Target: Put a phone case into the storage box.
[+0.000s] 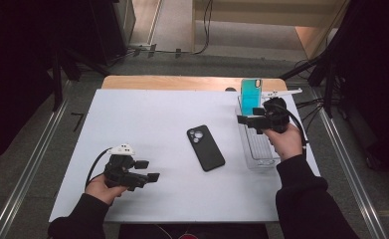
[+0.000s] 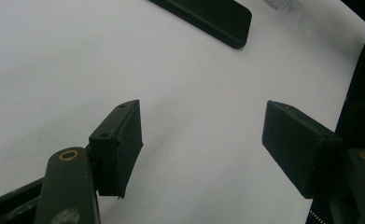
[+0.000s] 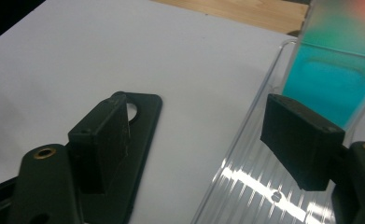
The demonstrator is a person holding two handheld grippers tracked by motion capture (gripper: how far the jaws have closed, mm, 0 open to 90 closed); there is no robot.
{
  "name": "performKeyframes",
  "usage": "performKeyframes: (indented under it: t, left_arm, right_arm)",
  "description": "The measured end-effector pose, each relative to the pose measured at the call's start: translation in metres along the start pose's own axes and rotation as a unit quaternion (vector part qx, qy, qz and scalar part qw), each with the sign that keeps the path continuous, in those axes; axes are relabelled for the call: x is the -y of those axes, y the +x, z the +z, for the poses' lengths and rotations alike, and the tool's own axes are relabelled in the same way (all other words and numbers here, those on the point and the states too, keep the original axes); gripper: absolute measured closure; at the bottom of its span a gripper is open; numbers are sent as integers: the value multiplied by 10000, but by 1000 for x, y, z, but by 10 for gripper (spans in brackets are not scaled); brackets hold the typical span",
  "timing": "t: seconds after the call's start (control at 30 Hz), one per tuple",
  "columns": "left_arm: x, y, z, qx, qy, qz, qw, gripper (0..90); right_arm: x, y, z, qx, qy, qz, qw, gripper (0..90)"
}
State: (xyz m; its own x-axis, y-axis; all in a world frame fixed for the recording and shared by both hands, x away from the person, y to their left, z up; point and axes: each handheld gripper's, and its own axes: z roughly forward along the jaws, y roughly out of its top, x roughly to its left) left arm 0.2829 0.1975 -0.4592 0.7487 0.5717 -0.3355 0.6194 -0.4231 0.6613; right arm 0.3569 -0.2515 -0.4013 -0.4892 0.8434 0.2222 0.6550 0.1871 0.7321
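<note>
Teal case (image 1: 251, 93) stands upright at the far end of a clear tray (image 1: 258, 158) on the desk (image 1: 147, 119), right side. Right gripper (image 1: 243, 119) hovers just beside it over the tray, fingers (image 3: 301, 140) apart with nothing between them. Left gripper (image 1: 149, 171) rests low near the front left, fingers (image 2: 117, 144) released, empty. Black phone (image 1: 205, 148) lies face down mid-desk, well apart from the tray.

Risk, as I judge it: the case looks lightly propped; a sideways nudge from a finger could topple it or skid the light tray. A one-edge pinch might let it twist free.
</note>
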Motion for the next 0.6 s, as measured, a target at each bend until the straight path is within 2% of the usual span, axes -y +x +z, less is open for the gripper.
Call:
performKeyframes:
  t: [0.2,0.3,0.47,0.6]
  left_arm:
    - [0,1,-3,37,-10,6,10000,290]
    - [0,0,-6,52,-20,10,10000,290]
    - [1,-1,-10,52,7,42,10000,290]
    - [2,-2,-12,67,5,63,10000,290]
  right_arm:
    - [11,16,-5,-378,84,-157,9991,225]
    - [19,21,-4,-691,123,-263,9972,229]
    - [31,31,-6,-861,243,-452,9950,252]
    - [39,37,-9,-1182,394,-485,9910,255]
